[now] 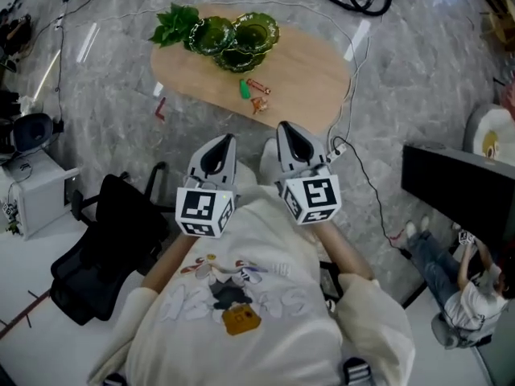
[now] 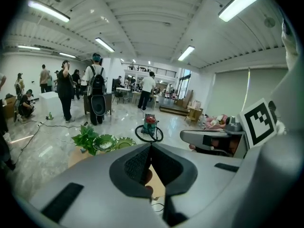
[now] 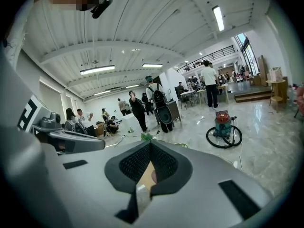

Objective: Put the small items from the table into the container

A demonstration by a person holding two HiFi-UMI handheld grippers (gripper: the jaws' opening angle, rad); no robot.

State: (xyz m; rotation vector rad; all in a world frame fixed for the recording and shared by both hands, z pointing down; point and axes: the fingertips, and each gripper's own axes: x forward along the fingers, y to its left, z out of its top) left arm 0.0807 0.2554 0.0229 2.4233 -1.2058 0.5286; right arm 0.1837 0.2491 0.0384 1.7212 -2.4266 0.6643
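A pale wooden table (image 1: 306, 71) stands ahead of me on the marble floor. On it lie a small green item (image 1: 244, 89) and two orange-red wrapped items (image 1: 257, 86) (image 1: 259, 104). Behind them sit green leaf-shaped dishes (image 1: 233, 37) (image 2: 105, 142) and a leafy plant (image 1: 173, 24) (image 2: 85, 137). My left gripper (image 1: 229, 138) (image 2: 151, 146) and right gripper (image 1: 282, 125) (image 3: 150, 144) are held side by side in front of my chest, short of the table's near edge. Both are shut with nothing between the pads.
A black office chair (image 1: 113, 240) stands at my left and a dark monitor (image 1: 459, 187) at my right. Cables (image 1: 362, 175) run over the floor, where a red item (image 1: 160, 108) lies beside the table. A red vacuum cleaner (image 2: 150, 126) (image 3: 222, 125) and several people (image 2: 97, 94) are farther off.
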